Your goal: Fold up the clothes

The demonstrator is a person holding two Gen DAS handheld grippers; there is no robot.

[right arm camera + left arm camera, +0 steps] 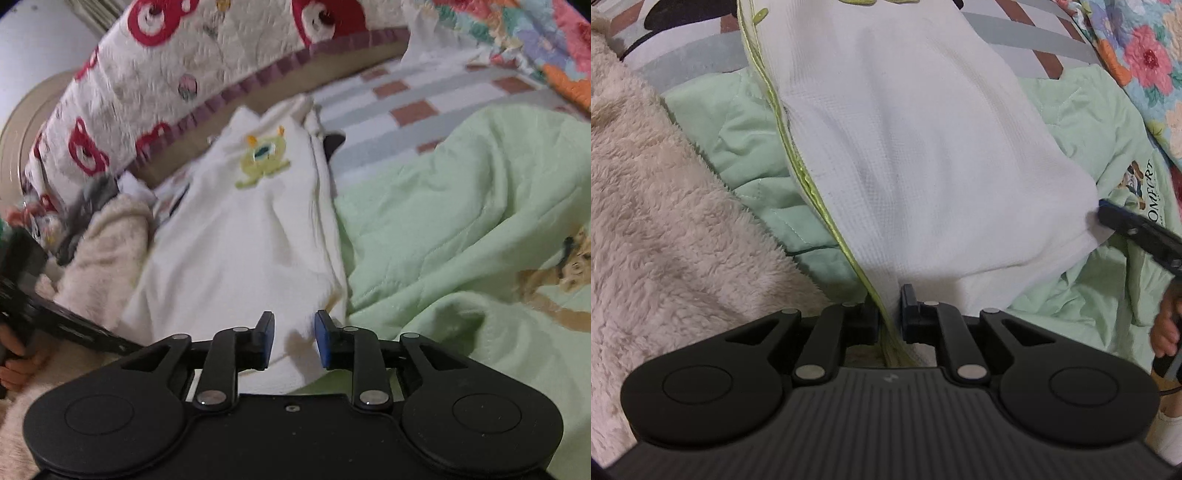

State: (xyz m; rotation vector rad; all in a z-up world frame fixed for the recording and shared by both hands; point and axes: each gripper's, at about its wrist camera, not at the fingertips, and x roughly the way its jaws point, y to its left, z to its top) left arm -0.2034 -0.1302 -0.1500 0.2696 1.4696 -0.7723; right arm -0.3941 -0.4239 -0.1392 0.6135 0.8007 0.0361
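Left gripper [890, 314] is clamped on the hem of the white garment [905, 147], right at its lime piping [798, 162]; the trim bunches between the pads. Right gripper [293, 341] stands apart, pads clear of the cloth, though the garment's [240, 240] near edge lies between them. No earlier frame to compare.

The garment lies stretched along the bed, on a green quilt [746, 155] and a checked sheet [406, 99].

Left wrist only: piping along the side edge, waffle weave, the quilt's printed logo [1145, 192], and the right gripper's blue fingertip [1108, 208] touching or just beside the garment's far corner. A floral quilt [1137, 55] sits top right.

Right wrist only: green monster appliqué [264, 157] on the chest, the whole length of the garment, a red-bear quilt [166, 74] behind it, and the left gripper's body [55, 317] with a hand [16, 363] at the left edge.

A fleece blanket [665, 221] shows in both.

Hard to tell: the right wrist view is motion-blurred. The garment's collar end is cut off in the left wrist view. A dark item [332, 142] beside the garment is unidentifiable.
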